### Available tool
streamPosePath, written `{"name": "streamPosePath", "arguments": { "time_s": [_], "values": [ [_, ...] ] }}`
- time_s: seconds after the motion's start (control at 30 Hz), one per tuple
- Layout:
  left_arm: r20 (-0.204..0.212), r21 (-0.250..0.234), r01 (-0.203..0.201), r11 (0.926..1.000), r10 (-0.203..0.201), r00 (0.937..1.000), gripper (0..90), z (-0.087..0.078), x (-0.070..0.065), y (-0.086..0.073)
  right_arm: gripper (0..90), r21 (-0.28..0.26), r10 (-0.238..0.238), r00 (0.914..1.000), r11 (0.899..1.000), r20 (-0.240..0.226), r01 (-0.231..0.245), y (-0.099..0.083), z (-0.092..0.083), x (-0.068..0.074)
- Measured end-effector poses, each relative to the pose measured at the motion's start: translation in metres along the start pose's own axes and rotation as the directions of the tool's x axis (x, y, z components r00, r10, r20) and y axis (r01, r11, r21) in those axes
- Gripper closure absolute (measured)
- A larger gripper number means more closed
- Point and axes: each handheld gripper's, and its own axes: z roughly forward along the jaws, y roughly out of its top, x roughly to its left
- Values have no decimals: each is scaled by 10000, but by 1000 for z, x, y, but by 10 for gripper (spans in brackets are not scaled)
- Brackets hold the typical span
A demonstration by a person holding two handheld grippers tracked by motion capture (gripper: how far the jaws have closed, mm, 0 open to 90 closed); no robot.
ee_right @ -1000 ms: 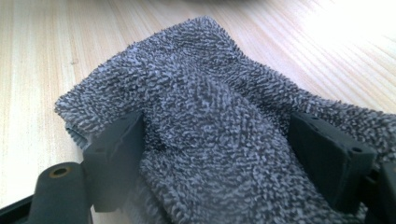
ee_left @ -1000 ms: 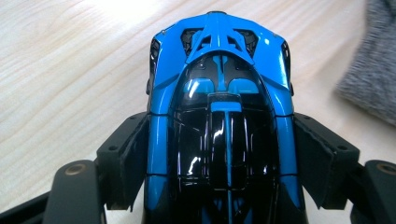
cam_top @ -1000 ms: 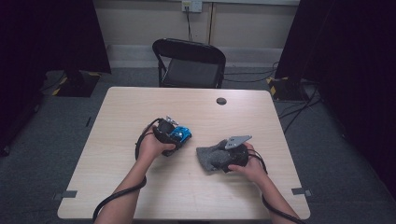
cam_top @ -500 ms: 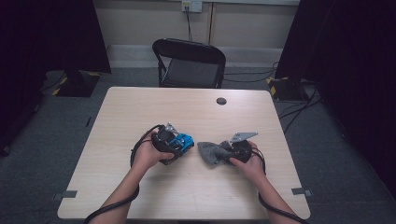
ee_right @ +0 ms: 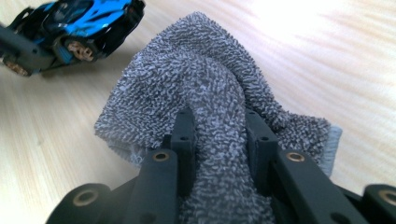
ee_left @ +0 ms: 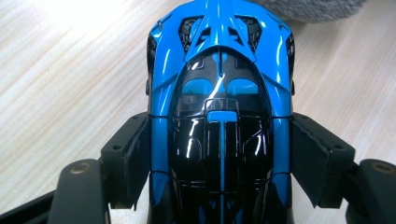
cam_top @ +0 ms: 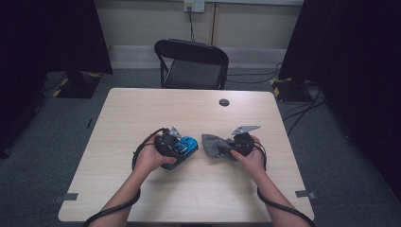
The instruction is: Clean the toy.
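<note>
Right now my left claw (ee_left: 219,154) pinches a toy car (ee_left: 219,107) by its flanks, the pads pressed on both sides. Its shell is glossy blue plastic with a black, rounded canopy and thin panel lines; its rear is cut off at the bottom of the left gripper view. My right claw (ee_right: 219,135) squeezes a bunched fold of grey cloth (ee_right: 210,88), a nubby, looped terry with a paler hemmed edge. The rest of it slumps on the pale wood-grain surface (cam_top: 142,118). From above, car (cam_top: 187,144) and cloth (cam_top: 215,144) sit near each other at mid-surface. I can read no writing on either. A small dark disc (cam_top: 224,102) lies farther back; I can't make out what it is.
</note>
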Motion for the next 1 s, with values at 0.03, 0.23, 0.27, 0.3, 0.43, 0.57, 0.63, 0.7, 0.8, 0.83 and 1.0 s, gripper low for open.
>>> {"name": "streamPosePath", "arguments": {
  "time_s": [0.03,0.23,0.27,0.3,0.43,0.57,0.63,0.7,0.8,0.83,1.0],
  "values": [
    [-19,-17,-88,10000,88,10000,282,-2,-1,2,703,-55,92,10000,9999,37,-91,2,-1,-1],
    [80,106,-347,9993,347,9994,282,-1,-8,10,714,-547,622,9979,9966,169,-612,18,-7,-6],
    [83,163,-502,9986,500,9987,282,-1,-10,12,715,-635,706,9974,9956,150,-695,21,-8,-6],
    [83,163,-502,9986,500,9987,282,-1,-10,12,716,-722,744,9972,9947,81,-736,25,-9,-6],
    [273,195,-816,9965,810,9963,282,2,-18,20,716,-764,673,9976,9949,161,-659,37,-8,-3],
    [349,273,-1250,9918,1240,9917,282,5,-26,29,716,-638,455,9990,9969,-42,-457,50,-1,4],
    [392,355,-1418,9893,1405,9893,282,6,-27,32,716,-417,228,9997,9989,-26,-228,54,4,8],
    [397,432,-1427,9888,1410,9892,282,7,-28,33,716,-284,160,9999,9995,-51,-161,55,7,10],
    [243,472,-1337,9899,1326,9909,282,8,-24,31,721,-16,160,9992,9999,-359,-160,51,10,8],
    [243,472,-1337,9899,1326,9909,282,8,-24,31,721,73,142,9990,9999,-418,-139,50,10,8],
    [128,490,-1156,9921,1151,9933,282,9,-19,29,722,276,180,9981,9995,-593,-164,43,10,6]
  ]
}}
